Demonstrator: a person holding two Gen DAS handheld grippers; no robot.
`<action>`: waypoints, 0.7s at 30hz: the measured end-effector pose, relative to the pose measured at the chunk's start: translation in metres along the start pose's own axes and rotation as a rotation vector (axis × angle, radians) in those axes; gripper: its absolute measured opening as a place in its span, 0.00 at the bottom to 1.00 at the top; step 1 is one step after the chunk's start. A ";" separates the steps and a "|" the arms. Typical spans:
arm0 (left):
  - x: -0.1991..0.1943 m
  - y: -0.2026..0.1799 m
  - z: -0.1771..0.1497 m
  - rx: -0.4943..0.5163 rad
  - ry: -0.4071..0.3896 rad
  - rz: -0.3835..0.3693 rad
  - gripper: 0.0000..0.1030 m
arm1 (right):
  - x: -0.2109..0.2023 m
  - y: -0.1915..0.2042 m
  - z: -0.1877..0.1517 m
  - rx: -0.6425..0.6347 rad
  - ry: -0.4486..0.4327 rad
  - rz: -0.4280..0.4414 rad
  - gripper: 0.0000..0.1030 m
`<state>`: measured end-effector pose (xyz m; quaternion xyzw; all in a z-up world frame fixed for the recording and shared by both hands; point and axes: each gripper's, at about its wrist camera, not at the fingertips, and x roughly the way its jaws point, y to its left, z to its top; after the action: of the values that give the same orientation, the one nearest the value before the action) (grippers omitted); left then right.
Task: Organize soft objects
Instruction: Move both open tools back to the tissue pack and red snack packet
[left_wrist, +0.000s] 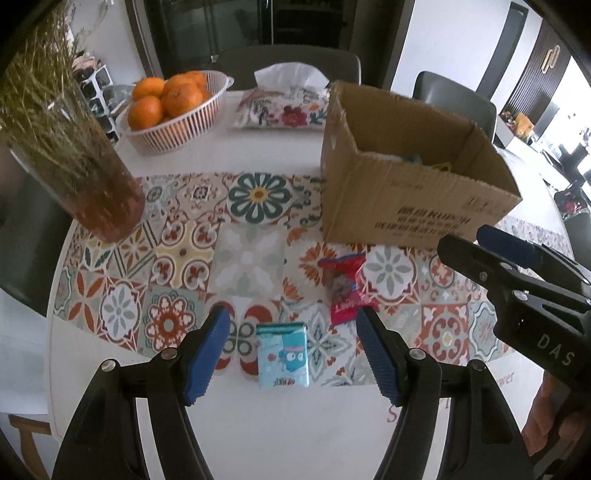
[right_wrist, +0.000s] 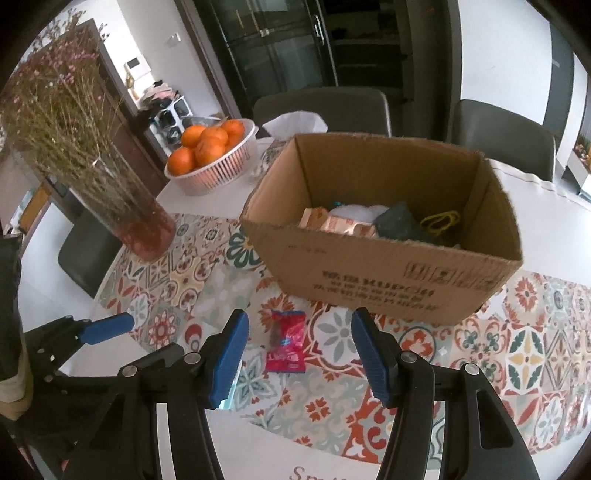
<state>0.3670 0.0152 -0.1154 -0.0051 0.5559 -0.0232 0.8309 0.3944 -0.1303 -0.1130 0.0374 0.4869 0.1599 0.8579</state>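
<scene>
A light blue tissue pack (left_wrist: 283, 355) lies on the patterned table mat, between the fingers of my open left gripper (left_wrist: 293, 325), which hovers above it. A red snack packet (left_wrist: 345, 288) lies just beyond, also in the right wrist view (right_wrist: 285, 340). My right gripper (right_wrist: 299, 332) is open and empty, above the red packet. An open cardboard box (right_wrist: 369, 277) stands behind, holding several soft items, among them an orange packet (right_wrist: 341, 225) and a dark pouch (right_wrist: 400, 219). The right gripper also shows in the left wrist view (left_wrist: 491, 251).
A glass vase of dried flowers (left_wrist: 74, 162) stands at the left. A white basket of oranges (left_wrist: 173, 110) and a floral tissue cover (left_wrist: 284, 107) sit at the back. Grey chairs (right_wrist: 506, 136) ring the round white table (left_wrist: 277, 424).
</scene>
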 end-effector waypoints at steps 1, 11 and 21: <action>0.002 0.001 -0.002 -0.003 0.005 0.001 0.68 | 0.002 0.001 -0.002 -0.002 0.005 0.003 0.58; 0.019 0.008 -0.021 -0.019 0.052 -0.009 0.68 | 0.023 0.007 -0.015 -0.016 0.053 0.036 0.58; 0.037 0.013 -0.035 -0.032 0.079 -0.031 0.69 | 0.049 0.012 -0.024 -0.034 0.108 0.062 0.58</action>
<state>0.3492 0.0274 -0.1633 -0.0260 0.5885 -0.0276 0.8076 0.3949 -0.1058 -0.1632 0.0291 0.5284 0.1965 0.8254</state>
